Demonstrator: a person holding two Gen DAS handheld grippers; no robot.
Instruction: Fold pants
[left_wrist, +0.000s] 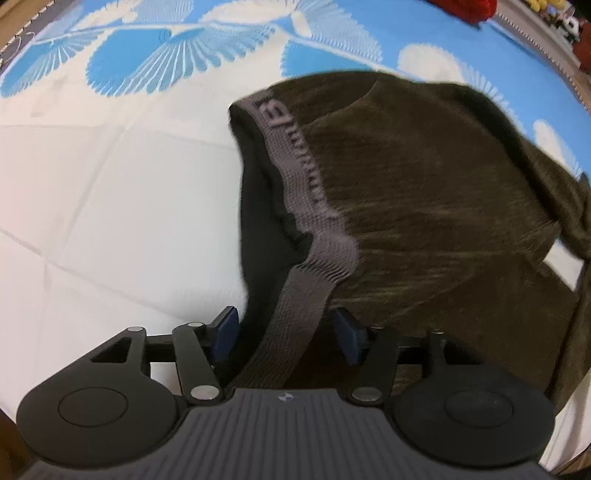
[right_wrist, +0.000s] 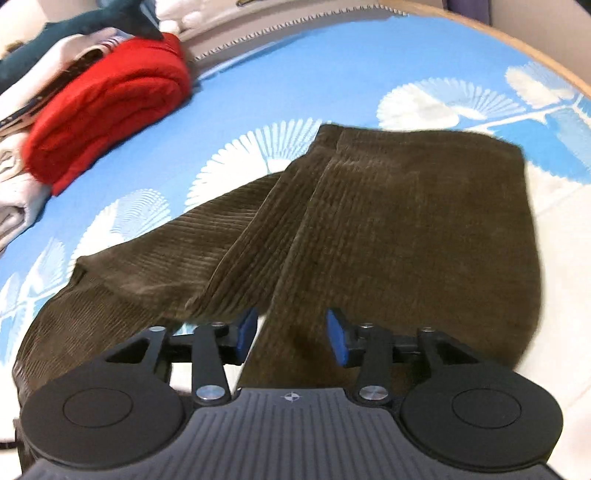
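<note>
Oddly, each spread hand-held gripper, left (left_wrist: 286, 334) and right (right_wrist: 291, 334), straddles blurred pants (right_wrist: 369, 229), contact unclear.

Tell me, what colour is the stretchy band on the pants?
Grey, with darker lettering. The waistband on the olive-brown corduroy pants shows best in the left wrist view.

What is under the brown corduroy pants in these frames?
The pants lie on a blue-and-white leaf-patterned bed cover, visible all around them. Whatever sits directly beneath the fabric is hidden. Near the grey waistband, only dark lining shows.
</note>
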